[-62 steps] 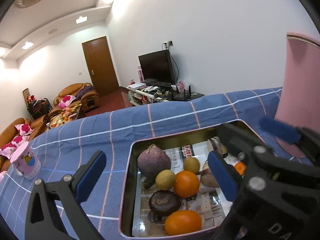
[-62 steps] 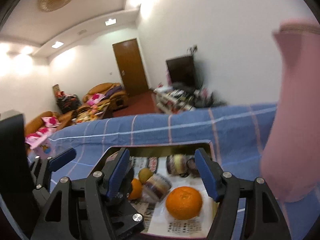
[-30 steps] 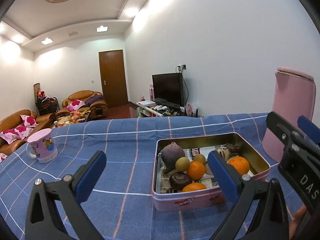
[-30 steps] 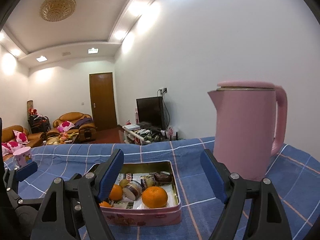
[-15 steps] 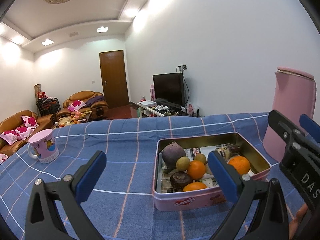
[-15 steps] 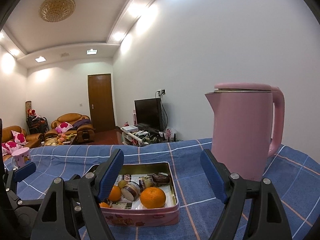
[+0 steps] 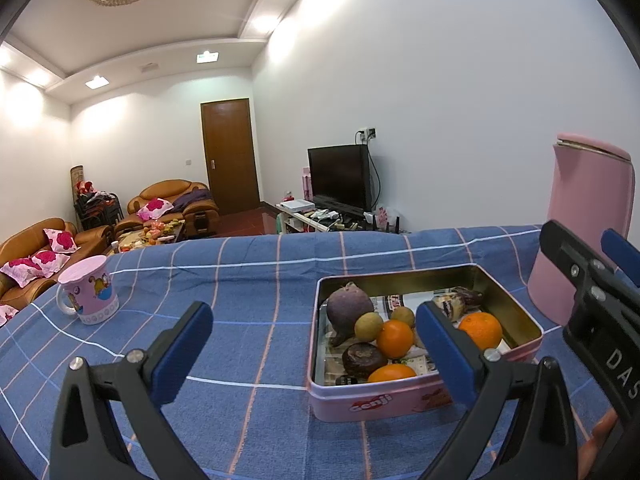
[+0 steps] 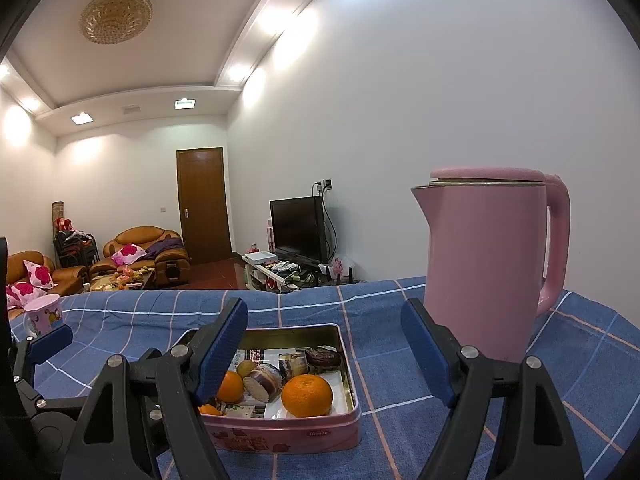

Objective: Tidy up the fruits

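A pink tin box (image 7: 384,398) sits on the blue checked tablecloth (image 7: 248,280). It holds several fruits: oranges (image 7: 394,338), a large purple fruit (image 7: 346,312), small yellow-green fruits (image 7: 368,327) and a dark round fruit (image 7: 363,359). The box also shows in the right wrist view (image 8: 288,434), with an orange (image 8: 307,395) at its front. My left gripper (image 7: 312,354) is open and empty, held back from the box. My right gripper (image 8: 326,354) is open and empty, just in front of the box.
A tall pink kettle (image 8: 486,264) stands right of the box. A pink cartoon mug (image 7: 90,290) stands at the far left of the table. Beyond the table's far edge are sofas, a door and a TV.
Both grippers pulled back and up from over the box about two seconds ago. Over the last second they have stayed almost still, both open.
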Demonstrator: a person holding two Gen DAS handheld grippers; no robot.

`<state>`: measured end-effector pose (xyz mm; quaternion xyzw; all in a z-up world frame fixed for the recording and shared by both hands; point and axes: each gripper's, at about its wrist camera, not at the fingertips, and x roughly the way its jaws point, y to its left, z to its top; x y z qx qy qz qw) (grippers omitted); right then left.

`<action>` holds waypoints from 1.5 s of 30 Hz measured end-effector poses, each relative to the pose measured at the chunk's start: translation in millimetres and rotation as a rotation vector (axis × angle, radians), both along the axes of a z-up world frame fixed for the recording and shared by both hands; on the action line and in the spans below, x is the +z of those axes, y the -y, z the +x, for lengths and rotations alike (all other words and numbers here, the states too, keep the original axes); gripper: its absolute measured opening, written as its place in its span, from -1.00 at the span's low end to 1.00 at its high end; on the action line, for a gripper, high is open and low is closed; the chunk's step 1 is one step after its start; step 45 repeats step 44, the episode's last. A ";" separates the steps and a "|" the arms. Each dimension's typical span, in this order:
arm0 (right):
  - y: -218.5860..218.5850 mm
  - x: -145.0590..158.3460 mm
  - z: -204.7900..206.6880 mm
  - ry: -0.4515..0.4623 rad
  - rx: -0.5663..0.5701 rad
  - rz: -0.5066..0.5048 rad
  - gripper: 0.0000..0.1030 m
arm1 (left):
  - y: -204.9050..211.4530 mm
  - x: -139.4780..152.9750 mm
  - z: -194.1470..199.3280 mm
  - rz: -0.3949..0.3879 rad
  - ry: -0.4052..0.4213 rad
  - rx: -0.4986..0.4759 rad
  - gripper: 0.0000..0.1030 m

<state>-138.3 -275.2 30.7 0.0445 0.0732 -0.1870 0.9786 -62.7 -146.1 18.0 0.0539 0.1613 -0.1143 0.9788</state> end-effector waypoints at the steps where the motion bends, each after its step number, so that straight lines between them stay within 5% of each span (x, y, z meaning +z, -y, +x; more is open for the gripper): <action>1: -0.1 0.2 0.4 0.001 0.000 -0.003 0.56 | -0.4 0.0 0.1 0.000 0.000 0.000 1.00; 45: 6.9 1.6 -5.0 -0.006 -0.072 0.036 0.56 | -2.8 -6.7 10.0 -0.024 -0.052 0.015 1.00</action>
